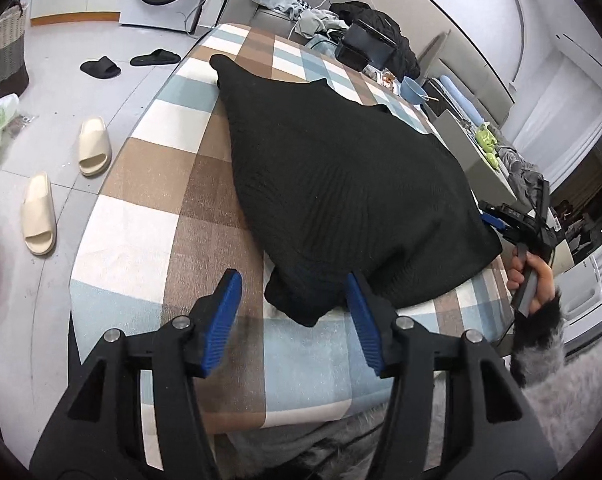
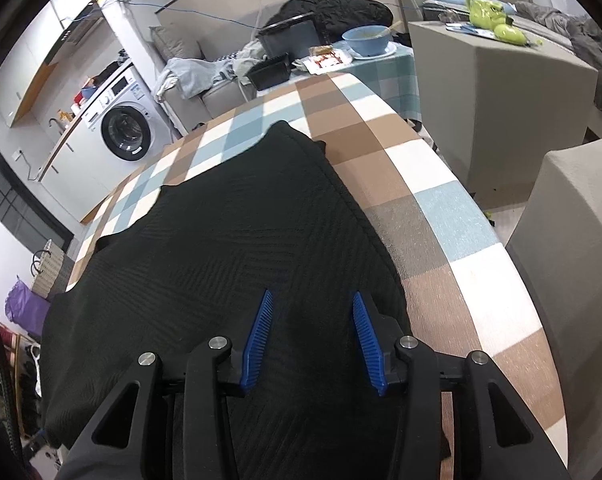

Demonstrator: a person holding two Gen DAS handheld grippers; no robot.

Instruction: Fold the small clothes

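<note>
Left gripper (image 1: 291,294) open about halfway, blue pads apart, nothing clamped. Near corner of the black garment (image 1: 341,184) pokes into the gap by the right-hand pad; can't tell if that pad touches the cloth. Gripper tilts down over the near edge of the checked table (image 1: 149,216).

Right gripper (image 2: 313,312) hovers low over the same black garment (image 2: 229,248), jaws moderately apart, pads spread above the knit, no fold pinched between them. Whether the tips touch the fabric, can't tell. In the left wrist view the right gripper (image 1: 501,224) shows at the garment's far right edge, a hand (image 1: 537,280) in a furry cuff on its handle.

Garment lies spread flat along the table, covered by a brown, white and pale-blue checked cloth, one pointed end toward the far side.

Farther out: blue bowl (image 2: 369,40) and a black tray (image 2: 271,70) at the table's far end, black jacket (image 2: 333,4) heaped behind. Washing machine (image 2: 121,128) against the wall. Beige slippers (image 1: 95,146) and black slippers (image 1: 101,67) on the floor left of the table.
</note>
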